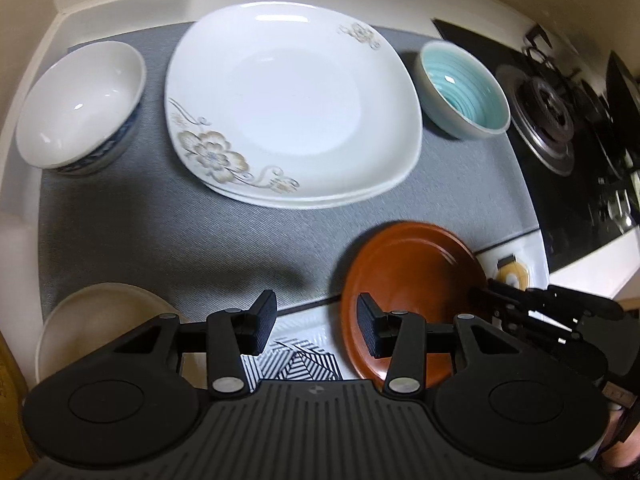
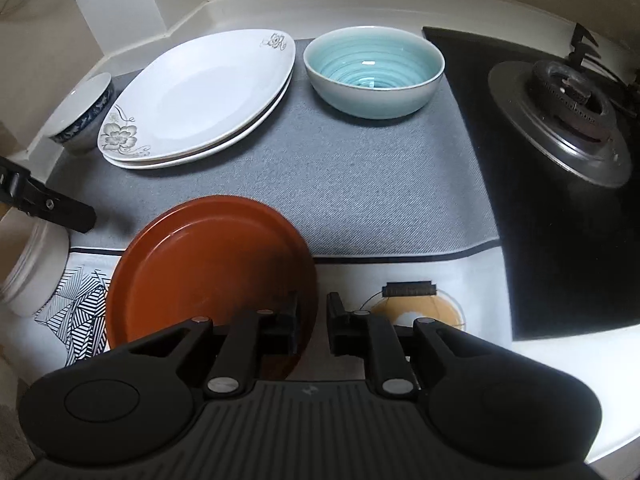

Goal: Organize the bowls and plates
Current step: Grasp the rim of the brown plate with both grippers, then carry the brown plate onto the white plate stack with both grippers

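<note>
A brown round plate lies at the front edge of the grey mat. My right gripper is shut on its right rim, one pad over the plate and one outside. My left gripper stands open with nothing between its fingers, just left of the brown plate. At the back sit two stacked white floral plates, flanked by a white bowl with a blue pattern on the left and a teal bowl on the right. A cream dish sits at the front left.
A black gas hob with a steel burner borders the mat on the right. A white cloth with a black striped print covers the counter's front. The cream backsplash closes the back and left.
</note>
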`<act>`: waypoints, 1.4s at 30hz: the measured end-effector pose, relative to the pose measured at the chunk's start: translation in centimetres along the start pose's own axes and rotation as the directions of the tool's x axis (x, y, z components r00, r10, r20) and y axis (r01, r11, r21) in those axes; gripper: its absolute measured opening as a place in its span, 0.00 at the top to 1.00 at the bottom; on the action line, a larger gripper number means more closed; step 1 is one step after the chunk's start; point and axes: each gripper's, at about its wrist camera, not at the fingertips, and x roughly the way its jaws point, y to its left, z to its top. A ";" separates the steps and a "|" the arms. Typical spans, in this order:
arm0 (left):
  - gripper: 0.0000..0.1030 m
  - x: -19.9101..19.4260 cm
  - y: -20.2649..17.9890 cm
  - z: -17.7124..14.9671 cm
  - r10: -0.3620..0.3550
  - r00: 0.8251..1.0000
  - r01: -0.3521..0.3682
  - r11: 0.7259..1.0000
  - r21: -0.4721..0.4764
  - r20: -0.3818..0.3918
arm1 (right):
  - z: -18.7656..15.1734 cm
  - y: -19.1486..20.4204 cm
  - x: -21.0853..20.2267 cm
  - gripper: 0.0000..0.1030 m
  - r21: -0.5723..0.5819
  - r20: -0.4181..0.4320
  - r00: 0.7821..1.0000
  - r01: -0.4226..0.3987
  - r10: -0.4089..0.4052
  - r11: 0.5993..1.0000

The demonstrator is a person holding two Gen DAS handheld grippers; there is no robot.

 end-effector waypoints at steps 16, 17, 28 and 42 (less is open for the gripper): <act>0.90 4.2 -0.9 -1.8 -0.073 0.992 0.075 0.997 0.017 -0.099 | -0.8 -0.3 -0.6 0.82 0.002 0.013 1.000 0.001 -0.001 1.000; 0.90 4.1 -1.1 -1.8 -0.074 0.992 0.076 0.997 0.015 -0.098 | -0.7 -0.2 -0.5 0.83 0.002 0.008 1.000 -0.001 0.001 1.000; 0.90 4.2 -0.9 -2.2 -0.061 0.997 0.063 0.997 0.053 -0.049 | -0.9 0.4 -0.5 0.82 -0.045 0.012 1.000 0.012 -0.011 0.999; 0.93 -3.7 -1.4 -0.3 0.003 0.995 -0.008 0.999 0.052 0.102 | 2.4 2.4 -5.8 0.90 -0.049 0.132 0.991 -0.009 0.016 0.999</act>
